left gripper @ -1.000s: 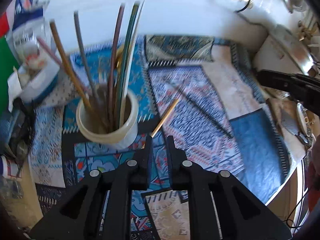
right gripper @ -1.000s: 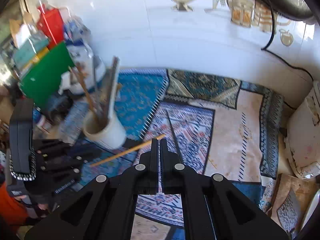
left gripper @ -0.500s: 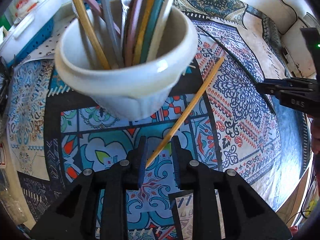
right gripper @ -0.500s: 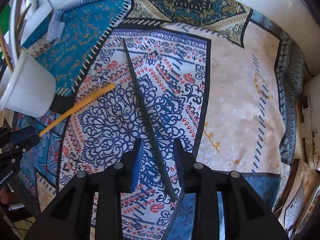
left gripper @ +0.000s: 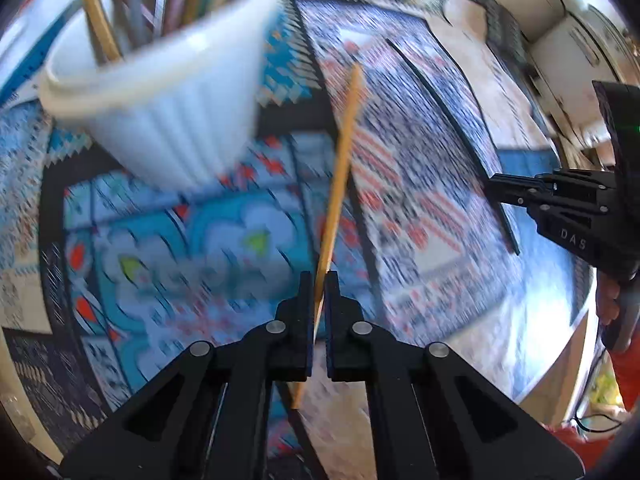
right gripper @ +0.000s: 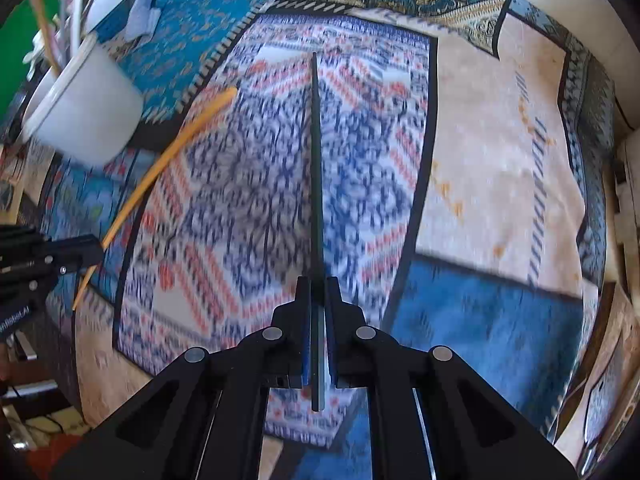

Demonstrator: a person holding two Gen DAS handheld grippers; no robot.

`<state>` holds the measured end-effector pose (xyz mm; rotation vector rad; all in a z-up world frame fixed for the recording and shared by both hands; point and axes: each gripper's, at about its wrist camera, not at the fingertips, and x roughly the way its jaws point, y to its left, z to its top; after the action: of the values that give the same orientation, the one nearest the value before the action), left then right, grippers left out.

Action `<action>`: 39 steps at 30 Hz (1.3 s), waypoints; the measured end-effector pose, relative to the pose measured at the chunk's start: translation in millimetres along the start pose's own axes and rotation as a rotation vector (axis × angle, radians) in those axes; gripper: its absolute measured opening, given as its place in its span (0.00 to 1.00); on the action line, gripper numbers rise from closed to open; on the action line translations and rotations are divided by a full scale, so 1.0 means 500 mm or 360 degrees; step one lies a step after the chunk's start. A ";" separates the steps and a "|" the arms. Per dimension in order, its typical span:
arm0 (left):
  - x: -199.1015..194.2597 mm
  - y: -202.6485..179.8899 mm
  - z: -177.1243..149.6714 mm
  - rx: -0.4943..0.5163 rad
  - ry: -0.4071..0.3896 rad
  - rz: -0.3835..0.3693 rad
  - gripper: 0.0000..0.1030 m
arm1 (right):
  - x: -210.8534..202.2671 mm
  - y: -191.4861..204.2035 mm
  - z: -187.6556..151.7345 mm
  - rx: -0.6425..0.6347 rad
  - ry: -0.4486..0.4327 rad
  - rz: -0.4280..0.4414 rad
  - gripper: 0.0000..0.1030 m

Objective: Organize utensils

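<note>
Left gripper [left gripper: 318, 280] clenching yellow chopstick [left gripper: 340, 176], pointing toward 12 o'clock; right gripper [right gripper: 318, 284] gripping black chopstick [right gripper: 316, 168], white cup [left gripper: 160, 92] sitting at 10 o'clock.

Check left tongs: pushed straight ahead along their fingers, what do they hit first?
Likely the patterned cloth. The left tongs, shut on the yellow chopstick, aim past the white cup, which sits up-left of that line. Depth is blurred, so this is a judgement.

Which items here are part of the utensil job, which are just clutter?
In the job: yellow chopstick in left gripper; black chopstick in right gripper; white utensil cup.
Lying about: patterned cloth; green item.
</note>
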<state>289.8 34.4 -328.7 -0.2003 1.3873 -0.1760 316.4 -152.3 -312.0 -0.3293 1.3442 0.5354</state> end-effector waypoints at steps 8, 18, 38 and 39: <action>0.013 -0.052 0.002 0.0106 0.0085 -0.0031 0.03 | -0.016 -0.008 -0.102 -0.0031 0.0149 0.0122 0.06; 0.033 -0.078 0.108 0.0040 -0.0062 0.0093 0.06 | -0.003 -0.014 -0.018 0.0014 0.0073 0.0111 0.06; 0.021 -0.104 0.146 0.0103 -0.0143 0.0156 0.03 | -0.044 0.031 0.004 -0.0071 -0.0100 0.0006 0.05; 0.010 -0.106 0.141 0.0102 -0.0167 0.0164 0.03 | -0.058 0.029 0.002 -0.0054 -0.0120 0.0022 0.05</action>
<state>359.8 -15.4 -308.9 -0.0831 1.2825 -0.1225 305.7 -144.4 -282.4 -0.3248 1.2666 0.5769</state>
